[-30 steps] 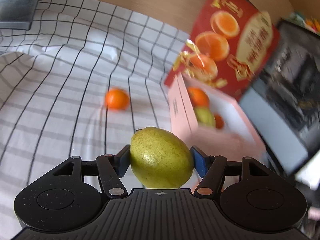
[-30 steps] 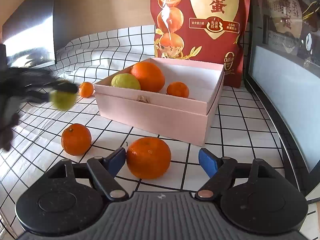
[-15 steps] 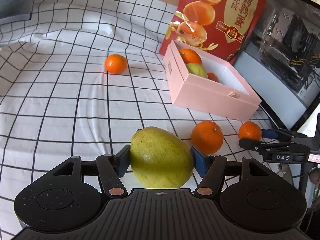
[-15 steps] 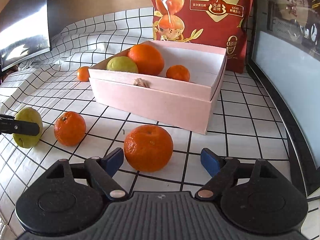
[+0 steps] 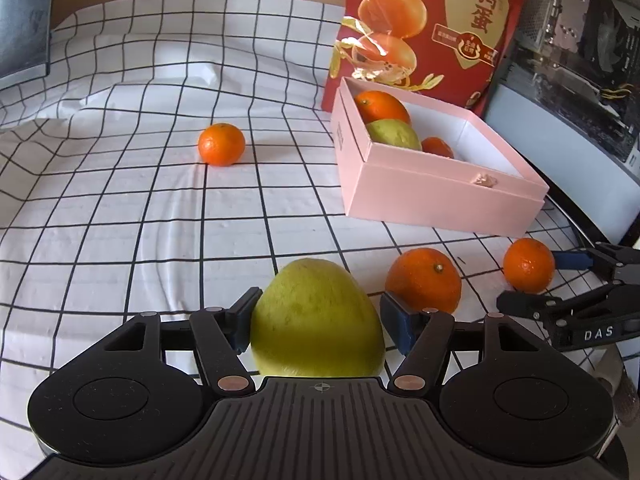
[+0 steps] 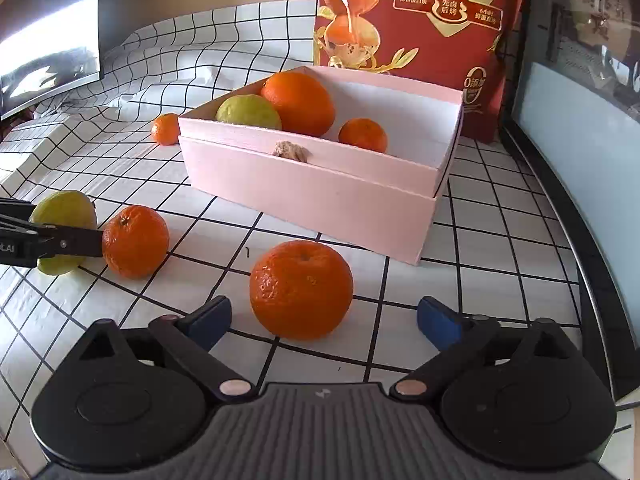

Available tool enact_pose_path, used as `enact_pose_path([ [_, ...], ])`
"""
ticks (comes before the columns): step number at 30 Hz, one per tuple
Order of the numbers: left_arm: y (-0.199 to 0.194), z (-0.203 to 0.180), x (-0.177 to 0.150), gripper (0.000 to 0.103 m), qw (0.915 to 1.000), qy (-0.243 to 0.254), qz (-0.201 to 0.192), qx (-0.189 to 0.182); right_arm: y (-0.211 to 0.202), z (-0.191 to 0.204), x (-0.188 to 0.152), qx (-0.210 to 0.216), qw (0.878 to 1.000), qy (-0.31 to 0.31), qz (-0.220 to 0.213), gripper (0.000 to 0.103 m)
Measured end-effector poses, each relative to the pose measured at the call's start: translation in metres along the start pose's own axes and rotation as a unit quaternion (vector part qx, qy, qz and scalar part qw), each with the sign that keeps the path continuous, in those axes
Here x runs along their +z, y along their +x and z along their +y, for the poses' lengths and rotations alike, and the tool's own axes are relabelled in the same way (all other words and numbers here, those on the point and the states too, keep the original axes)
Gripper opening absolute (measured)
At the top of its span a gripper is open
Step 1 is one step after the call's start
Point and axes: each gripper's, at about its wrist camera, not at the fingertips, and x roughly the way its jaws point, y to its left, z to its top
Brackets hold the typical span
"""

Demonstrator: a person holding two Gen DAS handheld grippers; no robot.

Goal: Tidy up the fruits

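Pear carried in lower, right jaws spreading

The left gripper (image 5: 316, 320) still clamped the green pear (image 5: 318, 320), now nearer the surface; the right gripper (image 6: 322, 318) was opening around an untouched orange (image 6: 301, 289) before the pink box (image 6: 320, 184).

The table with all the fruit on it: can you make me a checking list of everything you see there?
Surface: white cloth with black grid, wrinkled at the back.
Job's things: pink box open, holding a big orange, a green fruit and a small orange. Three oranges lie loose on the cloth.
Clutter: red snack bag standing behind the box.
Grippers: left gripper shut on a green pear-like fruit; right gripper jaws opening, an orange between them, pads not touching it.
Cables: nothing seen.
Surroundings: dark screen at the left, a framed panel at the right.
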Motion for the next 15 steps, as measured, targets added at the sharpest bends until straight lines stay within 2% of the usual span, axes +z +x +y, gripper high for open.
enact_pose_path([
  [6,-0.001,-0.002,-0.002,0.064,0.9998,0.001,-0.009,0.019,0.001,0.001,0.001,0.003,1.0,-0.005,0.007,0.103],
  [11,-0.002,-0.001,-0.006,0.064,0.9996,0.0,-0.018,0.022,0.001,0.001,0.001,0.001,1.0,-0.004,0.009,0.103],
  [15,-0.007,0.004,-0.015,0.064,0.9981,-0.027,-0.052,0.018,-0.002,0.001,-0.002,-0.001,1.0,-0.001,0.008,0.103],
])
